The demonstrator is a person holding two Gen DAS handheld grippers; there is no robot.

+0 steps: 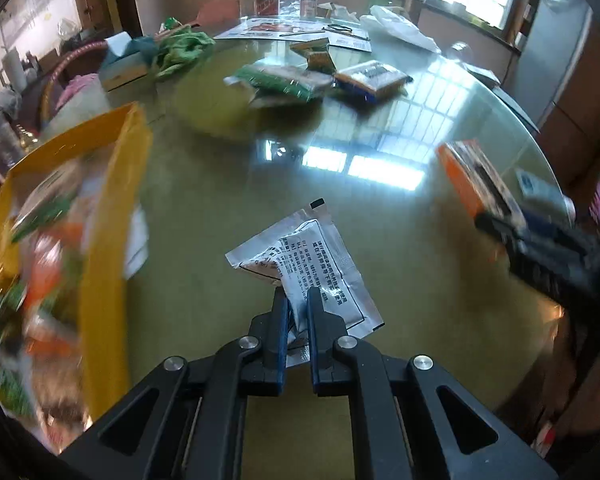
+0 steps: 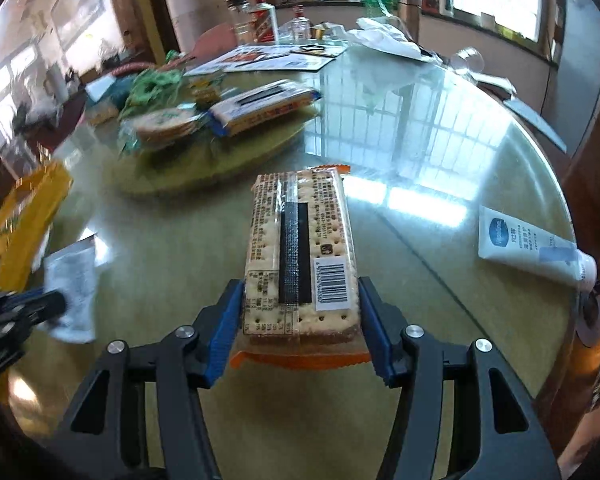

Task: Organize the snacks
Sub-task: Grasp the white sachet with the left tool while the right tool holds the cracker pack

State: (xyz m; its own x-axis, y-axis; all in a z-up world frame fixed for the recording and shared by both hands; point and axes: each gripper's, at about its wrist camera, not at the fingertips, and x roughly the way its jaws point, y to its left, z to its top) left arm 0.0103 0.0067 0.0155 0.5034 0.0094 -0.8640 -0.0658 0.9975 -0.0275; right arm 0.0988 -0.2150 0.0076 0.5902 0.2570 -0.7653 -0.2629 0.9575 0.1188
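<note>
Above a round glass-topped table (image 2: 420,128), the left gripper (image 1: 297,300) pinches a silver foil sachet (image 1: 300,256) between nearly closed fingers, while the right gripper (image 2: 300,300) clamps a cracker pack (image 2: 300,248) across its width, jaws spread wide to span it. A yellow bag (image 1: 100,240) already stuffed with snacks stands open at the table's left edge; two more packets (image 1: 284,80) wait toward the far edge. The sensible course, it seems: carry the sachet over the bag's mouth, release only once it is inside, and keep the cracker pack level and gently held to avoid breakage.
</note>
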